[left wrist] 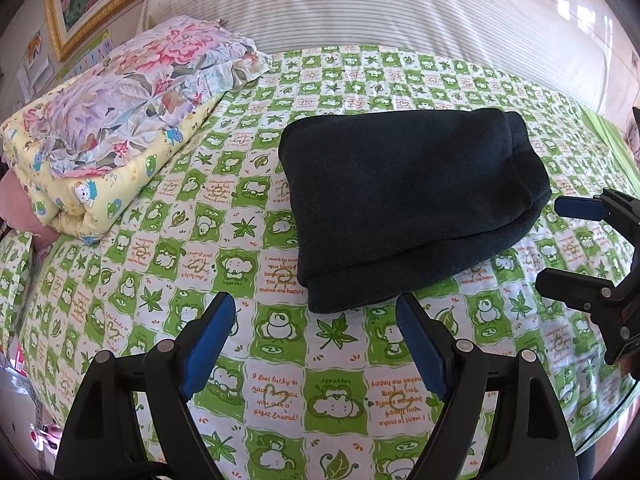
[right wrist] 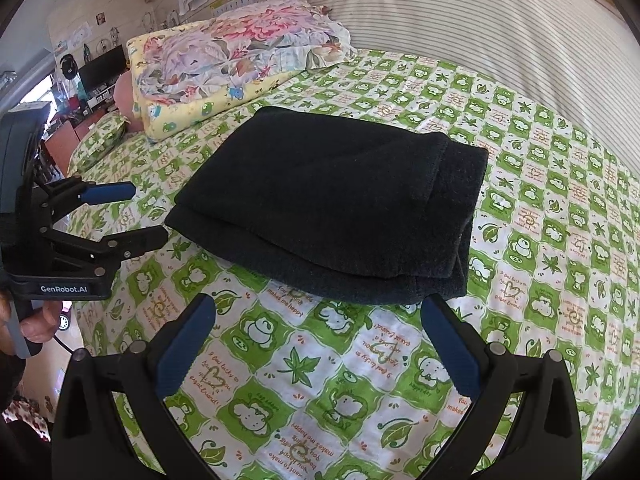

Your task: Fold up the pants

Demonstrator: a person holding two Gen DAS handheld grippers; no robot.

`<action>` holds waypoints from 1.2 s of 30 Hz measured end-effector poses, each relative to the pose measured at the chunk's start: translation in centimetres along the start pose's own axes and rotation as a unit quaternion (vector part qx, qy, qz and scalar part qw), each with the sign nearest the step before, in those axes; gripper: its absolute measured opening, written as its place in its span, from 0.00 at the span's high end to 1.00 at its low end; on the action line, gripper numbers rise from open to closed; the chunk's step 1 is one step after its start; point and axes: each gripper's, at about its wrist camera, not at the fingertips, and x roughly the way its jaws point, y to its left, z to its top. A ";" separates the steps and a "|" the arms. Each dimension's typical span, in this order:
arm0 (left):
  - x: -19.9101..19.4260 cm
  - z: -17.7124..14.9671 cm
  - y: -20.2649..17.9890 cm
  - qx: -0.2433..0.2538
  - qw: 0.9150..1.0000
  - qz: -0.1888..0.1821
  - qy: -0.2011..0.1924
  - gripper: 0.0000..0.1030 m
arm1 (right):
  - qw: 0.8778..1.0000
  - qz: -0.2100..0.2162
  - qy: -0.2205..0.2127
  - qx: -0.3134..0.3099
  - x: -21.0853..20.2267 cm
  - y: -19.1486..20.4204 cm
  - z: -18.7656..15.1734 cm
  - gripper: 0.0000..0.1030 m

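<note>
The dark pants lie folded into a thick, compact stack on the green-and-white patterned bedsheet. My left gripper hovers just in front of the stack's near edge, open, with nothing between its blue pads. It also shows from the side in the right wrist view, the left gripper standing open to the left of the pants. My right gripper is open too, close to the stack's near edge, and appears as the right gripper at the stack's right side.
A folded yellow quilt with a floral pillow on top lies at the back left of the bed. A striped cushion runs along the back. A hand holds the left gripper's handle. Room furniture stands beyond the bed's left edge.
</note>
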 end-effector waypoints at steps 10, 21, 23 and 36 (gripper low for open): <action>0.8 0.5 -0.1 0.001 1.000 0.001 0.005 0.20 | 1.000 0.000 -0.002 0.005 0.5 -0.7 0.5 0.01; 0.9 0.9 -0.4 0.012 1.000 0.002 0.002 0.20 | 1.000 0.001 -0.007 0.009 0.4 -1.1 0.8 0.01; 0.9 1.0 -0.4 0.013 1.000 0.003 0.001 0.20 | 1.000 0.000 -0.006 0.011 0.4 -1.2 0.8 0.01; 1.3 1.5 -0.1 0.010 1.000 -0.008 -0.003 0.20 | 1.000 0.002 -0.014 0.013 0.0 -1.4 1.3 0.01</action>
